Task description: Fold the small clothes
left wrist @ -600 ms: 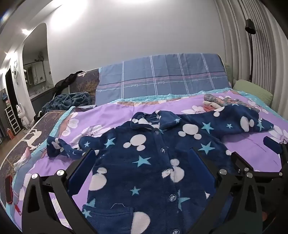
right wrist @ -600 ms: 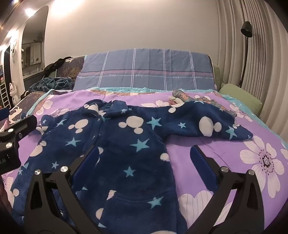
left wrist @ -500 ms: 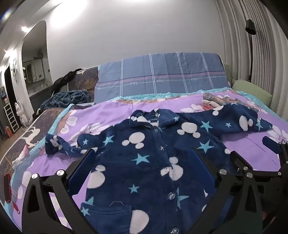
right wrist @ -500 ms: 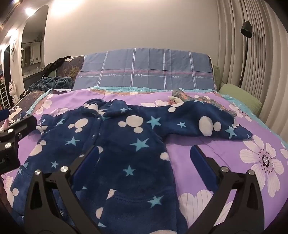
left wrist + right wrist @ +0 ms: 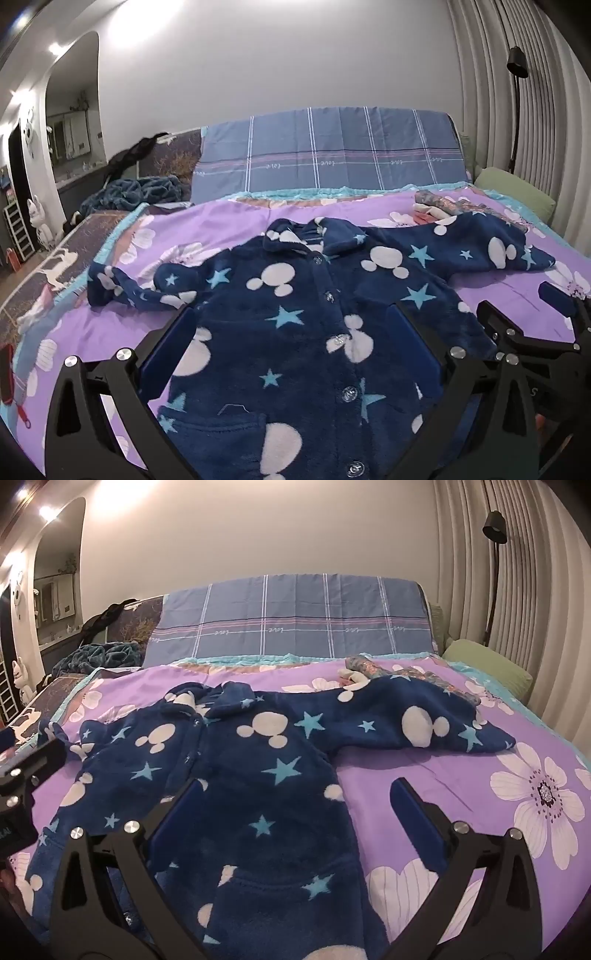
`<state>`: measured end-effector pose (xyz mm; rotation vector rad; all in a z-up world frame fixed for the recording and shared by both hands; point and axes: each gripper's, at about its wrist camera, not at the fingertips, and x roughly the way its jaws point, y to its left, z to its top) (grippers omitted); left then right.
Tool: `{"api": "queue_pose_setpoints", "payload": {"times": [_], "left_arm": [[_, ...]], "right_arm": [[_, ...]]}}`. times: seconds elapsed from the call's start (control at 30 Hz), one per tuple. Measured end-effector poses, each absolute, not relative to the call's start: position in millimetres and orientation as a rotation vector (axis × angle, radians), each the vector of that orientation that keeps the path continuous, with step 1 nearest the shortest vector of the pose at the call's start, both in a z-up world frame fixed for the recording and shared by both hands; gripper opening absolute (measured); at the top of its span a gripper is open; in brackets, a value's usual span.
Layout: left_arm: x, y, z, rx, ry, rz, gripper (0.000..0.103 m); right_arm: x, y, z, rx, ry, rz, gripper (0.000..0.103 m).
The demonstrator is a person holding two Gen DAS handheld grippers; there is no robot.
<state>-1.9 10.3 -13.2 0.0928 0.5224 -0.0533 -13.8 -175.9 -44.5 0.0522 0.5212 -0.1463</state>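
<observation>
The fleece jacket (image 5: 295,332) lies spread flat on the bed (image 5: 424,775), ready for folding; both tongs (image 5: 291,354) (image 5: 295,823) gape empty above it.

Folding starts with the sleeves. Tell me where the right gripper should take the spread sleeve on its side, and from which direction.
Judged from its pose, grip the sleeve at its cuff end, coming in from the bed's outer edge. It lies flat and outstretched there, and the right gripper is open.

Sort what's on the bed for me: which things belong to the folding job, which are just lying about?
Job: navy fleece jacket, left gripper, right gripper.

Lying about: green pillow, teal blanket, patterned clothes, floor lamp.
</observation>
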Motion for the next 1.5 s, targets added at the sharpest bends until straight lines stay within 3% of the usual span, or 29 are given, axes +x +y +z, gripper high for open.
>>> {"api": "queue_pose_setpoints", "payload": {"times": [1.5], "left_arm": [[-3.4, 4.5, -24.2, 0.107, 0.567, -0.111, 0.102]], "right_arm": [[-18.2, -186.7, -47.7, 0.088, 0.544, -0.152, 0.101]]}}
